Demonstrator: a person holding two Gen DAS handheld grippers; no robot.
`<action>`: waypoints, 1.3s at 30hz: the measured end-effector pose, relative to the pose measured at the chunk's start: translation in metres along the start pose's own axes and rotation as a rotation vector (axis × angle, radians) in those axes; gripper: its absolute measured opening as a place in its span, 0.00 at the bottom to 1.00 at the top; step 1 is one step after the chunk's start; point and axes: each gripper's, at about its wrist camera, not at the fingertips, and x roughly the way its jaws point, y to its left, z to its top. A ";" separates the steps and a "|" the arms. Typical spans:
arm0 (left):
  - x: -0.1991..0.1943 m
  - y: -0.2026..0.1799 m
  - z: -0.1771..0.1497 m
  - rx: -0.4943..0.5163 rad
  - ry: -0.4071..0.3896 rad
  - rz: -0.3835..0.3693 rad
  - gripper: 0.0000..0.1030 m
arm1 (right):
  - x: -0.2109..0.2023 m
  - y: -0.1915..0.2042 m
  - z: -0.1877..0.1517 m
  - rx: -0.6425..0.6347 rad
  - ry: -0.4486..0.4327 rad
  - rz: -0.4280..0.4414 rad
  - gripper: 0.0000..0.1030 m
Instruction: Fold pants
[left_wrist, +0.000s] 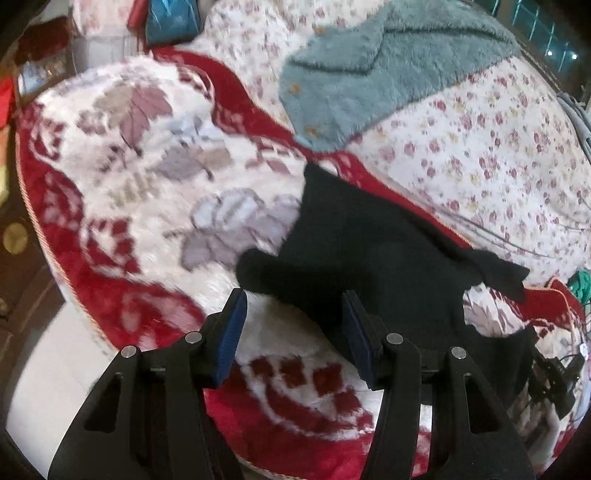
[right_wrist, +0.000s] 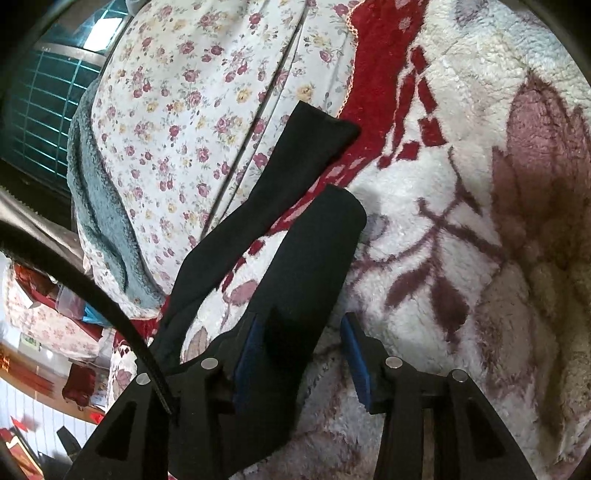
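Black pants (left_wrist: 369, 251) lie spread on a red and white fleece blanket (left_wrist: 147, 184). My left gripper (left_wrist: 295, 325) hovers open over their near edge; its right pad overlaps the dark cloth and its left pad is over bare blanket. In the right wrist view two black pant legs (right_wrist: 310, 258) stretch away from me. The nearer leg runs between the jaws of my right gripper (right_wrist: 301, 350). That leg rests against the left pad, and a gap of blanket (right_wrist: 461, 184) shows before the right pad.
A floral sheet (left_wrist: 480, 147) covers the bed beyond the blanket, with a grey-blue fleece garment (left_wrist: 369, 74) on it. The bed's edge and pale floor (left_wrist: 37, 369) are at the left. A black strap (right_wrist: 74, 273) crosses the right wrist view's left side.
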 end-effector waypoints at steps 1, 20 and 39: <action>-0.008 -0.004 0.000 0.010 -0.021 -0.011 0.51 | 0.000 0.000 0.000 0.001 -0.002 0.001 0.42; 0.106 -0.373 -0.042 0.701 0.421 -0.610 0.60 | -0.008 0.008 -0.015 -0.058 -0.023 -0.019 0.44; 0.161 -0.494 -0.110 1.066 0.454 -0.573 0.24 | -0.001 0.021 -0.032 -0.211 -0.028 -0.011 0.21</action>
